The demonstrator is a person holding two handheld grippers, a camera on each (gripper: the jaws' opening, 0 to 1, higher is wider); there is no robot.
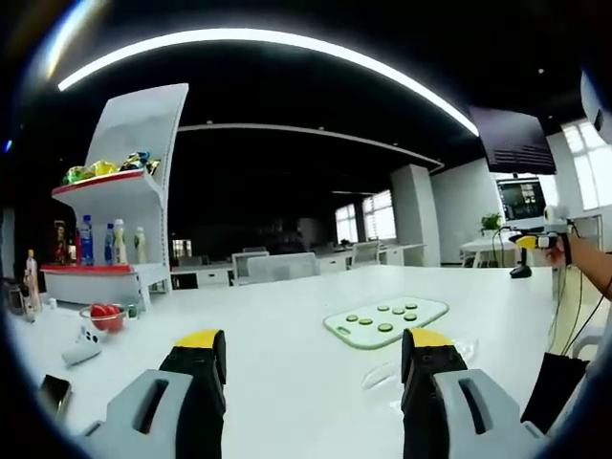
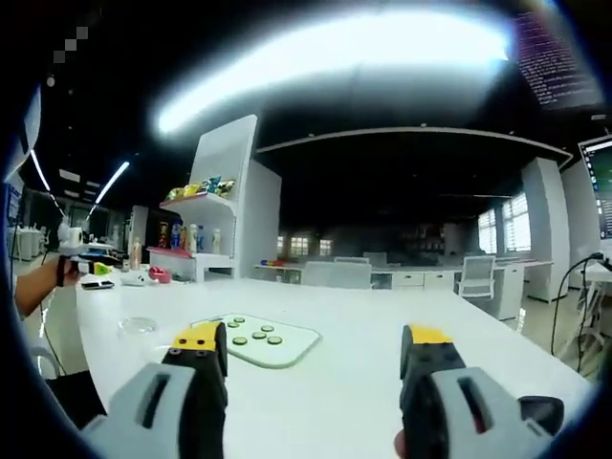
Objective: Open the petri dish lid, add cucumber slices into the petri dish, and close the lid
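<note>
The petri dish [image 1: 421, 359] (clear, lid on) is seen just beyond the spread, empty right-hand finger of the left gripper [image 1: 311, 368]; the cutting board [image 1: 385, 320] with cucumber slices [image 1: 385, 327] lies farther, its long axis slanting rightward. The right gripper [image 2: 311, 368] is likewise held spread, empty.

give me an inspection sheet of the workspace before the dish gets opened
Surface: white table, mostly bare.
Job's things: cucumber slices on a pale green cutting board; clear petri dish beside the board, lid apparently on.
Clutter: red bowl, white controller, phone near the table's edge.
Grippers: left gripper and right gripper open, fingers holding nothing, above the table.
Cables: black cables hanging by a person's forearm.
Surroundings: shelf with bottles and snacks, office desks, chairs, monitor.
</note>
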